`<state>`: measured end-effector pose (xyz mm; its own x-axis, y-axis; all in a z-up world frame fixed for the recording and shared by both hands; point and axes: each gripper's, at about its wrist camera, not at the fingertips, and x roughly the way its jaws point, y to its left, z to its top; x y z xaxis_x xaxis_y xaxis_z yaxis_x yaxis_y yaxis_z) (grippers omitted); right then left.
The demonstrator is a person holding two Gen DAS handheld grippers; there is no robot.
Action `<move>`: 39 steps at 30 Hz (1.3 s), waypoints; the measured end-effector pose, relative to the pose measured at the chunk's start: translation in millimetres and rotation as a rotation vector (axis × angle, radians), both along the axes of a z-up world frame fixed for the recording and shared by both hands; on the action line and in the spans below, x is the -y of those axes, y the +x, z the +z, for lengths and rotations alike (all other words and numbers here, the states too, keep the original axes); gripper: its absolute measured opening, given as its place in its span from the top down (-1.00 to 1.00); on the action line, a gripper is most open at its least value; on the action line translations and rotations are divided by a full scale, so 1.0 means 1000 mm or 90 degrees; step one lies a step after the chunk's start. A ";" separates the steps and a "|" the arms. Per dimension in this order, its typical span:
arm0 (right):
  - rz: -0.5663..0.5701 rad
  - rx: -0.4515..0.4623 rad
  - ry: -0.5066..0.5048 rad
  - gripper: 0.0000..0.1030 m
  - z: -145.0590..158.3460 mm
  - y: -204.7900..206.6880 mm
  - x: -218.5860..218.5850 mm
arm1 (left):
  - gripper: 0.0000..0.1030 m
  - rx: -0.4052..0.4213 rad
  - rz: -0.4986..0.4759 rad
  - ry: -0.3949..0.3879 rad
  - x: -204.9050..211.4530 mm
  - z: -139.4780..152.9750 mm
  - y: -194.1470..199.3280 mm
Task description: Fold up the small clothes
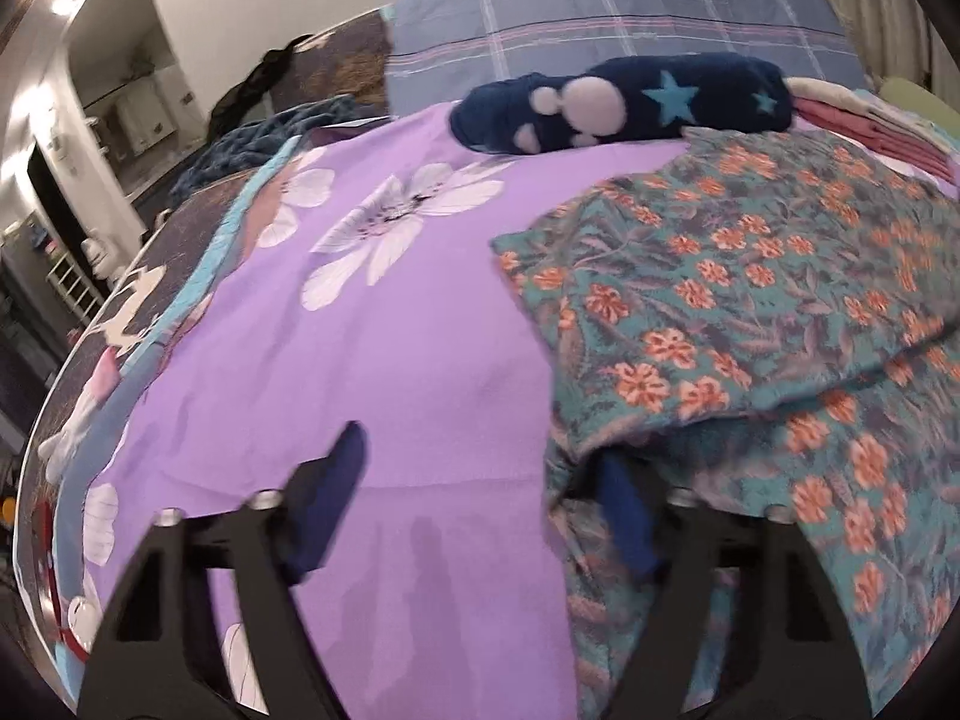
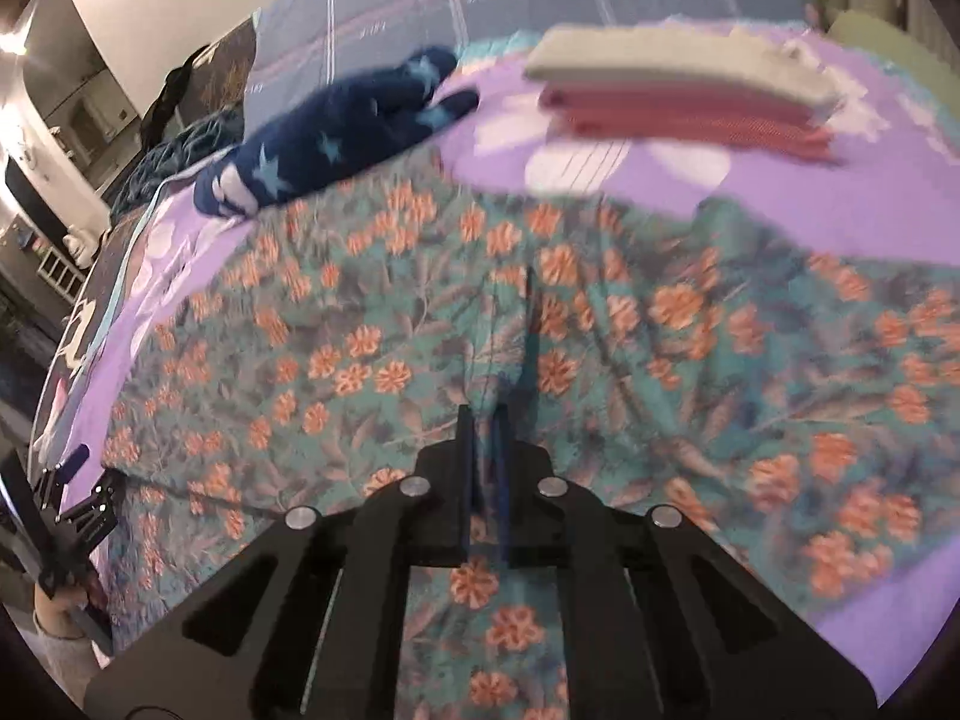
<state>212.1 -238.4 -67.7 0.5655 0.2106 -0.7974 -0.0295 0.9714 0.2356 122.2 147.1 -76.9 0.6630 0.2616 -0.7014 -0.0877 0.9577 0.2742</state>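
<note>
A teal garment with orange flowers (image 1: 750, 300) lies on the purple floral bedsheet (image 1: 372, 324), its far part folded over. My left gripper (image 1: 480, 480) is open at the garment's left edge; the right finger (image 1: 624, 516) is tucked under the cloth, the left finger (image 1: 336, 492) rests over bare sheet. In the right wrist view the same garment (image 2: 420, 312) spreads wide. My right gripper (image 2: 485, 432) is shut on a pinched ridge of this cloth. The left gripper also shows at the far left (image 2: 78, 498).
A navy star-patterned fleece piece (image 1: 624, 102) lies beyond the garment, also in the right wrist view (image 2: 336, 132). A stack of folded cream and pink clothes (image 2: 690, 90) sits at the back right. A blue plaid pillow (image 1: 600, 6) lies at the bed's head. The bed edge drops off left.
</note>
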 end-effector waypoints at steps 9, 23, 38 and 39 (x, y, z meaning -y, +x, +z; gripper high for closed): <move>0.033 0.032 -0.049 0.09 0.031 0.019 -0.043 | -0.13 0.012 -0.045 -0.052 -0.005 0.001 -0.016; 0.471 -0.014 -0.161 0.03 0.006 0.075 -0.407 | 0.66 0.005 -0.091 -0.058 0.008 -0.009 -0.014; 0.406 0.023 -0.006 0.80 0.024 0.091 -0.349 | 0.76 0.009 -0.081 -0.031 0.014 -0.011 -0.017; 0.400 0.029 -0.005 0.76 0.028 0.085 -0.333 | 0.76 0.009 -0.081 -0.036 0.013 -0.011 -0.017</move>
